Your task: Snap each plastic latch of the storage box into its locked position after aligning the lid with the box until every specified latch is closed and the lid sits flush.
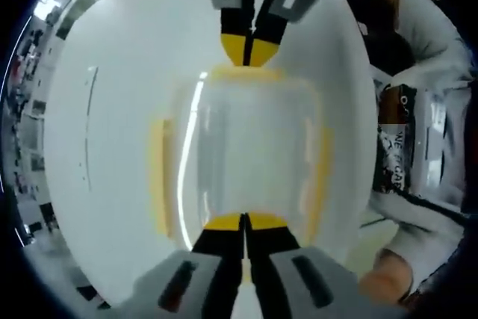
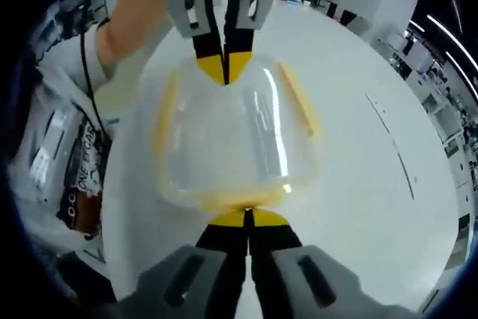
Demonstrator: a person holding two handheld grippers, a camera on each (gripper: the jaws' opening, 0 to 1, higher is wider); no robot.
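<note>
A clear plastic storage box (image 1: 246,147) with its lid on sits on the white table (image 1: 104,184). Yellow latches run along its long sides (image 1: 158,177) (image 1: 323,169) and its ends. My left gripper (image 1: 244,222) is shut, its yellow tips against the near end of the box. My right gripper (image 1: 250,51) is shut at the opposite end, tips touching the yellow end latch (image 1: 246,74). In the right gripper view the box (image 2: 231,140) lies between my right gripper (image 2: 246,218), which is down on a yellow end latch (image 2: 239,199), and my left gripper (image 2: 224,66). Whether the latches are snapped down is unclear.
A person in a white sleeve and printed shirt (image 1: 399,155) stands at the table's edge, with a hand (image 1: 382,282) low down and a forearm (image 2: 127,24) behind the left gripper. Bare white tabletop (image 2: 373,169) surrounds the box. Shelving and room fittings (image 2: 433,72) lie beyond.
</note>
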